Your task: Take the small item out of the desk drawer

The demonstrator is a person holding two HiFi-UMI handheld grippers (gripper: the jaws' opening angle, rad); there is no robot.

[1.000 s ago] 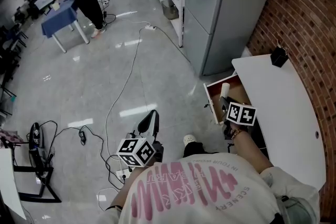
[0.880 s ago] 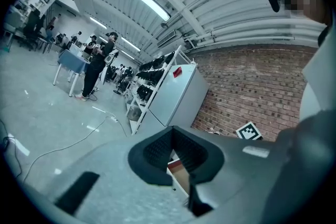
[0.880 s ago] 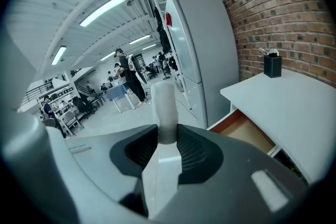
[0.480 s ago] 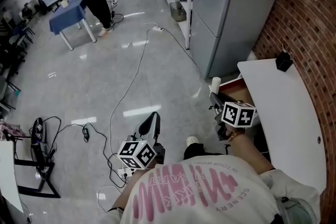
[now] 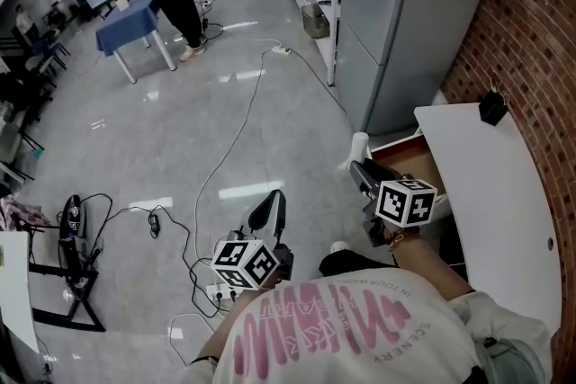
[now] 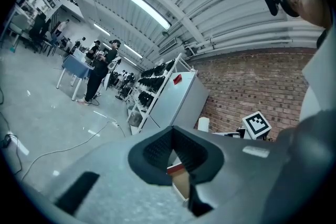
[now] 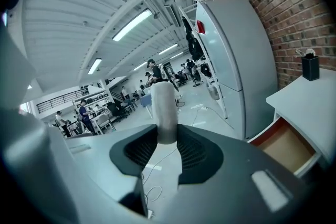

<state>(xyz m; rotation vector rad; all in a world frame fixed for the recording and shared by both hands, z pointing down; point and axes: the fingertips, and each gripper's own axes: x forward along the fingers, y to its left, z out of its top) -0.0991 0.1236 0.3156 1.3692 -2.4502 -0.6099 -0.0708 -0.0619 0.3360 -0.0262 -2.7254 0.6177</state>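
right gripper view shows the right tool (image 7: 167, 136) clamped on a small white cylinder (image 7: 164, 110), with both dark ribbed pads pressing on its sides. the cylinder's lower end is buried between the pads and only its upper part stands clear. the open wooden drawer with a red-brown rim (image 7: 286, 147) lies low at right, apart from the cylinder, its back cut off under the white curved surface (image 7: 310, 97).

in the head view the cylinder (image 5: 359, 143) pokes out ahead of the right tool (image 5: 362, 165), just beside the drawer's (image 5: 409, 165) front corner and outside it. the marker cube and the surface (image 5: 486, 184) cover much of the drawer's inside, so what it holds cannot be told. the left tool (image 5: 273, 204) hangs over the grey floor, well apart.

left gripper view shows the left tool (image 6: 171, 136) closed, tips meeting with nothing between them. only a sliver of the drawer (image 6: 181, 178) shows through the gap below.
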